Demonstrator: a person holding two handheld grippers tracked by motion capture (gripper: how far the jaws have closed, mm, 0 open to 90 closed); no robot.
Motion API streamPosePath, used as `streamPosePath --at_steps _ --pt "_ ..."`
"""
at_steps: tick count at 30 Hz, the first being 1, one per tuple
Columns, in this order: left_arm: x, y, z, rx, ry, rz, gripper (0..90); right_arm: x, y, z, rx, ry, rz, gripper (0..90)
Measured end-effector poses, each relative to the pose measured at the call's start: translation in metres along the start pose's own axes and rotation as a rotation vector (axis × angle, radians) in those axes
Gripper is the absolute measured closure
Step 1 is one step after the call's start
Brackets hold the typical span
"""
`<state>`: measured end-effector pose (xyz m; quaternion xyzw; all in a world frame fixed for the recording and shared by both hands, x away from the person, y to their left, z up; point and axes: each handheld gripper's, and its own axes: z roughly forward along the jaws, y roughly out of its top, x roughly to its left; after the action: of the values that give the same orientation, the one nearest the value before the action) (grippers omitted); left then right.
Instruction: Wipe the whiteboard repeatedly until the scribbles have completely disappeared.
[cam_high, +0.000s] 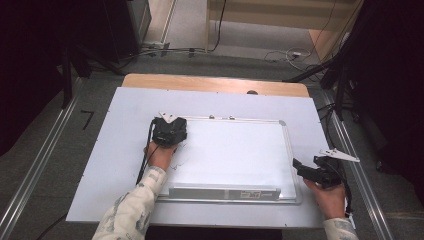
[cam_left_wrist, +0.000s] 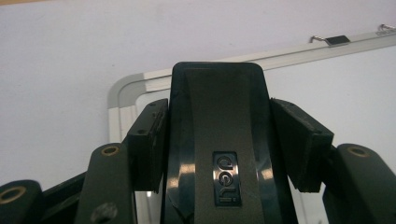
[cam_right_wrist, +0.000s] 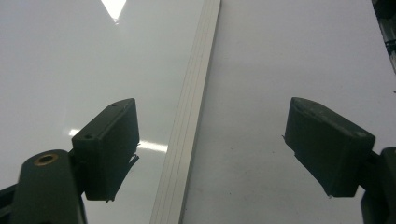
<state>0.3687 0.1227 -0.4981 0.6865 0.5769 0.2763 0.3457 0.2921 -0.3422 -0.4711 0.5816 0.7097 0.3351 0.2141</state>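
So here's what we've got: our left tool (cam_high: 169, 131) is clamped tight on a whiteboard eraser (cam_left_wrist: 217, 140), pads squeezing both of its long sides. That makes sense to us, since gripping it across the narrow width keeps the wiping face flat down on the whiteboard (cam_high: 240, 155). The eraser sits over the board's upper left area, just beside the rounded corner of the frame (cam_left_wrist: 122, 88), and there are a few faint marker scribbles (cam_high: 176, 162) on the board near that hand, so we reckon wiping is the job.

Our right tool (cam_high: 300, 169) holds nothing, jaws spread wide. It hovers at the board's right edge, with the frame rail (cam_right_wrist: 189, 121) running between its pads in its own view. We guess it's parked there to steady the board if it slides, but it isn't touching as far as we can tell.

Materials: the eraser is a glossy dark plastic shell with a matte strip down the back and a small embossed logo plate. The board surface is shiny white and throws glare, framed in ridged pale metal with two little hanger clips (cam_high: 222, 118) on the far edge. It lies on a matte white sheet (cam_high: 115, 150) covering the wooden table (cam_high: 210, 83).
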Motion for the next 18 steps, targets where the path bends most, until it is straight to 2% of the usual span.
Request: streamPosePath --at_steps 12,18 --pt "-0.017 -0.008 -0.008 0.001 -0.042 0.042 40.5 0.0 0.0 0.0 0.001 -0.001 -0.001 16.4" --pt "-0.024 -0.013 -0.014 0.005 -0.077 0.063 40.5 0.0 0.0 0.0 0.002 -0.001 -0.002 16.4"
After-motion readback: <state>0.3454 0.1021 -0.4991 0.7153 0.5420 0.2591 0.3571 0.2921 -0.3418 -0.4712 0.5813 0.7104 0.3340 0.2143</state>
